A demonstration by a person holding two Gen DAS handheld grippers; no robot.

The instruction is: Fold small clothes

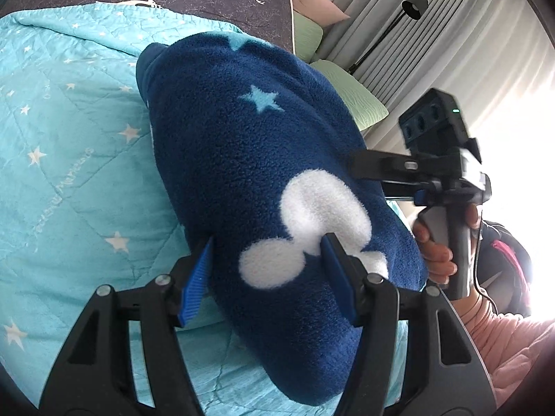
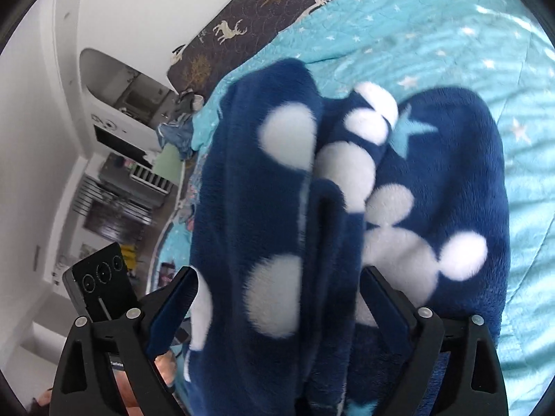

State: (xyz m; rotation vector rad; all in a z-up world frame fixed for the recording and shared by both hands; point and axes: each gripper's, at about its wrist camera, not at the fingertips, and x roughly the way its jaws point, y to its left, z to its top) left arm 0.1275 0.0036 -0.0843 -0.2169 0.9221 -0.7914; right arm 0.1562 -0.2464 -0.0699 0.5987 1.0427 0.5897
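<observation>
A navy fleece garment (image 1: pixel 256 173), printed with white mouse-head shapes and pale blue stars, sits over the turquoise star-patterned quilt (image 1: pixel 69 145) that covers the bed. All places here are taken from that garment.

In the left wrist view the garment lies as a long bundle running from the near edge of the frame toward the far side, with the quilt spreading out to its left. The left tool (image 1: pixel 269 279) has its two blue-padded fingers (image 1: pixel 196 284) spread wide, one on each side of the garment's near part; the fleece bulges between them and the right pad presses into a white patch, yet whether the pads pinch the cloth cannot be told.

The right tool (image 1: pixel 367 164) comes in from the garment's right side, its black fingers meeting the fleece edge about midway along; the fingertips are hidden by the cloth there. The person's right hand (image 1: pixel 437 253) grips that tool's grey handle.

In the right wrist view the garment (image 2: pixel 347 208) hangs in several vertical folds, blurred, filling the space between the right tool's (image 2: pixel 277 305) wide-set fingers. Whether they clamp it cannot be told. Behind the garment lies a dark quilt with deer figures (image 2: pixel 236 31).
</observation>
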